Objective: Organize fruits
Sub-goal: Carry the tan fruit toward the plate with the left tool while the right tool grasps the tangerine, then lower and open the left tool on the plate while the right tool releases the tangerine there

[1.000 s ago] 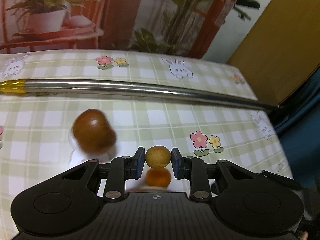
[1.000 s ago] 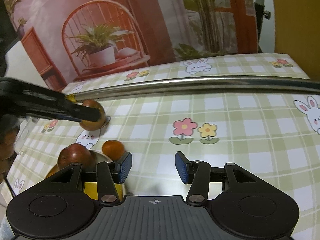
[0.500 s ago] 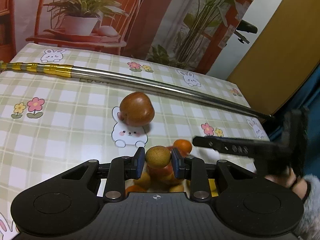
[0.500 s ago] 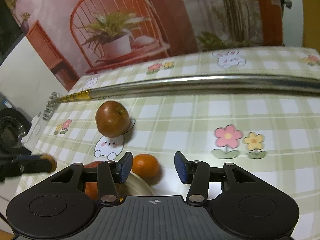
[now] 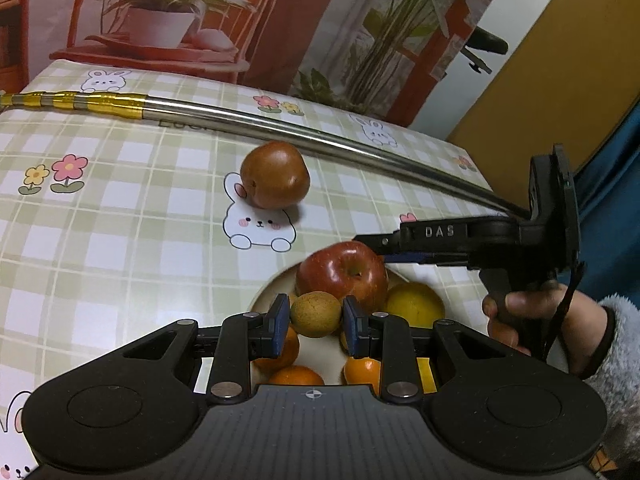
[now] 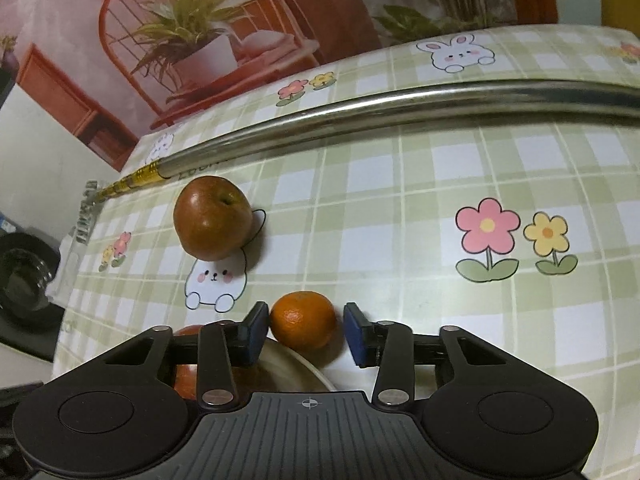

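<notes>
The table, under its green check cloth with rabbits and flowers, carries a long steel pole running along near its far edge, and nearer than that a pale plate already heaped with fruit: a red apple on top, a yellow one beside it, small oranges below. Between plate and pole a brown, apple-shaped fruit sits alone on the cloth, upright with its dimple up, no long axis to speak of. The right gripper is the nearer one to the loose tangerine, which lies just off the plate's far rim, straight ahead between the wide-spread fingers with a gap on each side; I'd say closing there is the next move. The tangerine is round, bright, finely pitted. The left gripper hangs over the plate, clamped on a small dull yellow-brown fruit, roundish and rough-skinned, seemingly ready to drop in
</notes>
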The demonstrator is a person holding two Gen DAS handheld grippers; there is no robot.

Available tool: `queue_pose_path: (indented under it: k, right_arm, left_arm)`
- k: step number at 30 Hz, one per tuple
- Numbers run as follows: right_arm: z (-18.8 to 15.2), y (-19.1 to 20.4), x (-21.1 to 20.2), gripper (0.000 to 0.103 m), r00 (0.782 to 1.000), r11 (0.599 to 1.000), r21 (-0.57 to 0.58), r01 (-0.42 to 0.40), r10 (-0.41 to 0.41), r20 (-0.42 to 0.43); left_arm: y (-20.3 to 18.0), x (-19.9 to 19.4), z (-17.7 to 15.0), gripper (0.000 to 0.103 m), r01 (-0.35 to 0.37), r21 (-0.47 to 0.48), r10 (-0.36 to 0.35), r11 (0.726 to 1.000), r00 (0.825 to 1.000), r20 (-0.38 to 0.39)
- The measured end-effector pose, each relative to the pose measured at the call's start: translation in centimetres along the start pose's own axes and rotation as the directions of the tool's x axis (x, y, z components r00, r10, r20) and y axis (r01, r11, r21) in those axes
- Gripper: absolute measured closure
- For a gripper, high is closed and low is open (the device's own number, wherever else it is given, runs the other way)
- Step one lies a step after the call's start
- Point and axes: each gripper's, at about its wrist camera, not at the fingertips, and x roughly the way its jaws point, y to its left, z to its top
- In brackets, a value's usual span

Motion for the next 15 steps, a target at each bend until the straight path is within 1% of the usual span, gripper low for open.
queue_pose_path:
  k: [4, 11, 15]
  right_arm:
    - [-0.3, 0.2, -0.6, 0.070, 0.999, 1.000, -0.006, 0.020, -0.020, 0.030]
    - [-1.3, 0.6, -3.5, 0.070, 0.994, 0.999, -0.036, 0.010, -0.006, 0.105]
    - [-2.2, 1.1, -5.1, 0.070, 0.992, 0.998, -0.067, 0.006, 0.002, 0.128]
  left_arm:
    - [-0.4, 0.6, -0.4, 0.073, -0.004, 0.024, 0.005, 1.000, 1.000, -0.020]
    - [-1.2, 1.7, -0.8, 0.073, -0.010, 0.064, 0.013, 0.998, 0.999, -0.049]
    - [-1.5, 2.4, -1.0, 0.073, -0.016, 0.079, 0.021, 0.997, 0.997, -0.068]
